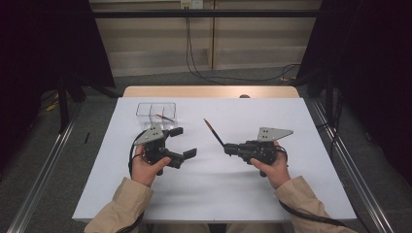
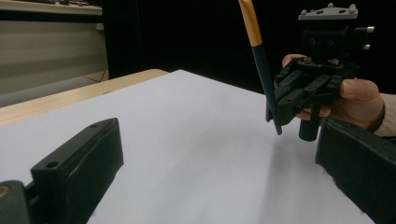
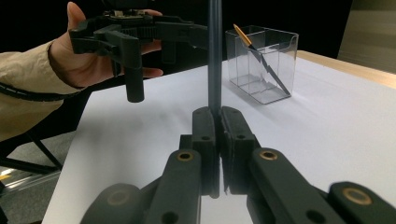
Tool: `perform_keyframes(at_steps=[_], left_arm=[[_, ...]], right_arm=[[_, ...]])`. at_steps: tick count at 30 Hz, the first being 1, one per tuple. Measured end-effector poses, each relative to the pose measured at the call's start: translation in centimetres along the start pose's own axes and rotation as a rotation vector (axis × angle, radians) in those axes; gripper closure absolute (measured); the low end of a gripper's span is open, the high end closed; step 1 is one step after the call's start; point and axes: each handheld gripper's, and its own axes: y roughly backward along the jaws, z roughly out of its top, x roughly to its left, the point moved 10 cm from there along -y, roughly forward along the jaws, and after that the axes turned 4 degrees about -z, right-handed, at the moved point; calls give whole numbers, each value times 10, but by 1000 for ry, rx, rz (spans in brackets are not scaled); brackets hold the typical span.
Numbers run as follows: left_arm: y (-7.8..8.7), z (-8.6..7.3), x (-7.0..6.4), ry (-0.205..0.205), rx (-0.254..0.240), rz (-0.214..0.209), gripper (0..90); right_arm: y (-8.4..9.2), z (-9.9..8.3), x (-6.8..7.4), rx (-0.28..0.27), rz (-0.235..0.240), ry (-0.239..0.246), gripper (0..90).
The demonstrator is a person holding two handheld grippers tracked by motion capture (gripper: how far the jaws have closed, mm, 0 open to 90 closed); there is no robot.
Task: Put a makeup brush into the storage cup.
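Observation:
A dark pencil with an orange end [image 1: 213, 131] is gripped near its lower end by my right gripper [image 1: 227, 149], which is shut on it; the pencil slants up and away to the left. In the right gripper view the two jaws [image 3: 219, 114] press together on the pencil's dark shaft [image 3: 215, 56]. My left gripper [image 1: 184, 141] is open with nothing between its jaws, left of the pencil. In the left gripper view the pencil [image 2: 262, 70] stands in the right gripper ahead. A clear two-part box [image 1: 156, 111] holds another orange-tipped pencil [image 3: 258, 55], leaning.
The white table top [image 1: 214, 189] ends at a wooden strip [image 1: 209, 91] on the far side. The clear box [image 3: 261, 63] stands at the back left, just beyond my left gripper [image 3: 135, 35]. Black curtains and metal rails flank the table.

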Motion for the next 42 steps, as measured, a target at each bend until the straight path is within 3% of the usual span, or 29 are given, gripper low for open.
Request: perform_keyframes(at_steps=[9, 15, 24, 26, 29, 42], left_arm=[[-17, 5, -6, 50, -29, -35, 7], [-26, 6, -12, 54, -35, -65, 32], [-38, 7, -22, 48, -60, -116, 223], [-40, 6, -24, 73, -55, -145, 282], [-43, 5, -25, 89, -56, -153, 352], [-47, 8, -27, 78, -77, -150, 565]], right_arm=[[-3, -2, 2, 10, 7, 6, 851], [-5, -3, 3, 13, 8, 8, 851], [-6, -4, 4, 17, 9, 9, 850], [-6, -4, 4, 17, 11, 10, 851], [-7, -4, 4, 17, 12, 11, 851], [-9, -6, 6, 26, 14, 12, 851]])
